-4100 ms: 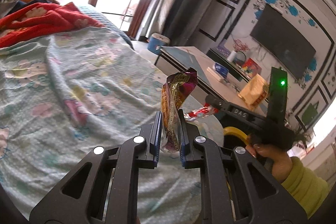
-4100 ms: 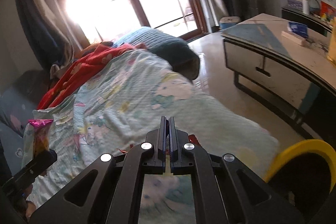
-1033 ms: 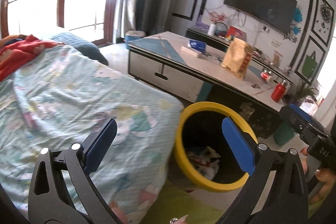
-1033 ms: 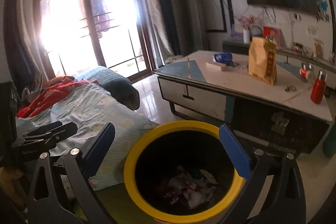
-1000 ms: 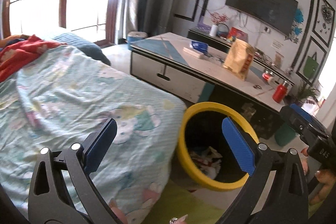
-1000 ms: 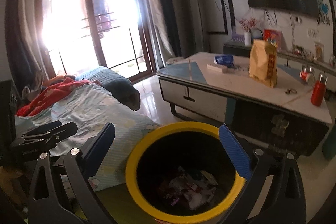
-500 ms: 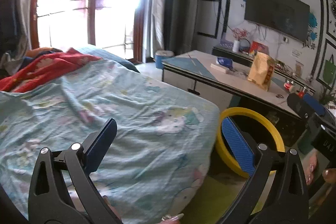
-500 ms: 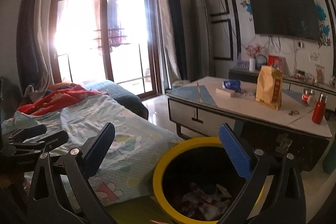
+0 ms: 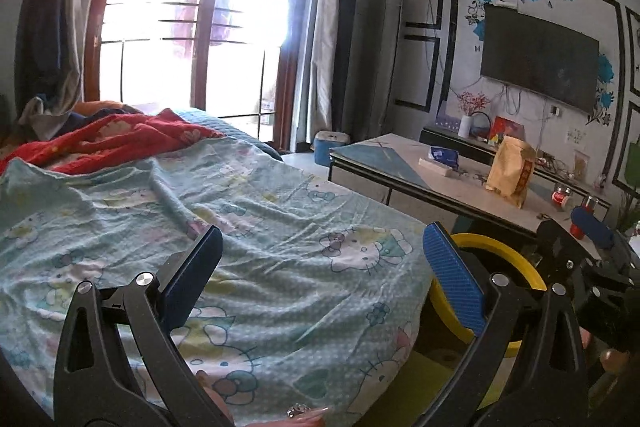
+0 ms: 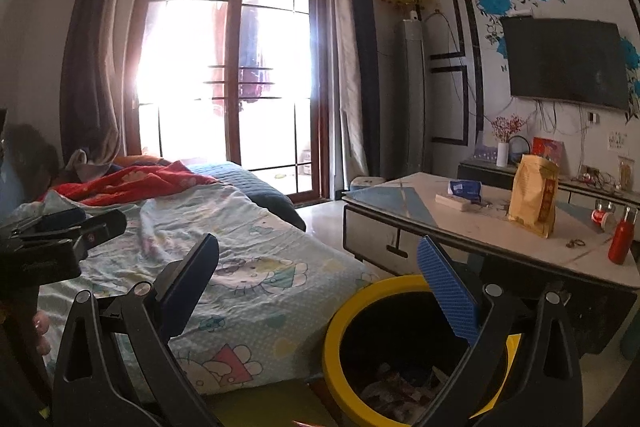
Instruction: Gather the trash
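Left gripper (image 9: 320, 267) spread wide, nothing between the fingers, held over the sheet (image 9: 260, 227). Right gripper (image 10: 320, 279) also wide apart and empty, above the near edge of the bin (image 10: 334, 339). Bin on the floor, between bed and table (image 10: 500, 239), just beside the sheet's edge. Trash (image 10: 400, 391) lying at the bin's bottom. On the table: a paper bag (image 10: 534, 195) upright, a red bottle (image 10: 622, 237). Farther, TV (image 10: 566, 63) on the wall, bright window (image 10: 232, 79).
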The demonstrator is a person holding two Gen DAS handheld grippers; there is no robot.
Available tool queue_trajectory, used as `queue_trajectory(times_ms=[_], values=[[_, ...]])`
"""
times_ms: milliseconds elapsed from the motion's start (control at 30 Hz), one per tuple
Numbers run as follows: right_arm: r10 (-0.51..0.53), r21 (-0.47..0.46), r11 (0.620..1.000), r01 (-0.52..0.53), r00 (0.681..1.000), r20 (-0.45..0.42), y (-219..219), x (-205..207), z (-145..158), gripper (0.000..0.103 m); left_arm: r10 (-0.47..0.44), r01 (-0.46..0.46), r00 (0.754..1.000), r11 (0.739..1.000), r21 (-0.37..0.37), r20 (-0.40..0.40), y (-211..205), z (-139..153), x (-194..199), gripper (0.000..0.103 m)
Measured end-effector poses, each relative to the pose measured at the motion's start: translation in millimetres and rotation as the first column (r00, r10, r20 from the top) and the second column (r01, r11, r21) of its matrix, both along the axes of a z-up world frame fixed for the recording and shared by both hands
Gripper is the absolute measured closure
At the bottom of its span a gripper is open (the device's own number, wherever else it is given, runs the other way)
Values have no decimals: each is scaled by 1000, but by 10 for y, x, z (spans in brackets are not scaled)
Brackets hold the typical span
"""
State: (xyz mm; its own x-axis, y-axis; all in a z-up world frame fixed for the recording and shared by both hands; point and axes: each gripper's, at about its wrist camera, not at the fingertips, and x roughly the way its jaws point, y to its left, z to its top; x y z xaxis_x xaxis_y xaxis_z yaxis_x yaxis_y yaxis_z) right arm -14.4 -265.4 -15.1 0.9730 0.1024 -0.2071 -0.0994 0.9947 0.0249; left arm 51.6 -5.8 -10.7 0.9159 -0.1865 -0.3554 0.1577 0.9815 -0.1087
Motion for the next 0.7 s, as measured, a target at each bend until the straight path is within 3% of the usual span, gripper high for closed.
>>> queue_trajectory(times_ms=[700], values=[[-15, 24, 1000, 16, 1000, -24, -26, 53, -67, 6, -16, 16, 1000, 1000, -6, -24, -43, -70, -1, 11]])
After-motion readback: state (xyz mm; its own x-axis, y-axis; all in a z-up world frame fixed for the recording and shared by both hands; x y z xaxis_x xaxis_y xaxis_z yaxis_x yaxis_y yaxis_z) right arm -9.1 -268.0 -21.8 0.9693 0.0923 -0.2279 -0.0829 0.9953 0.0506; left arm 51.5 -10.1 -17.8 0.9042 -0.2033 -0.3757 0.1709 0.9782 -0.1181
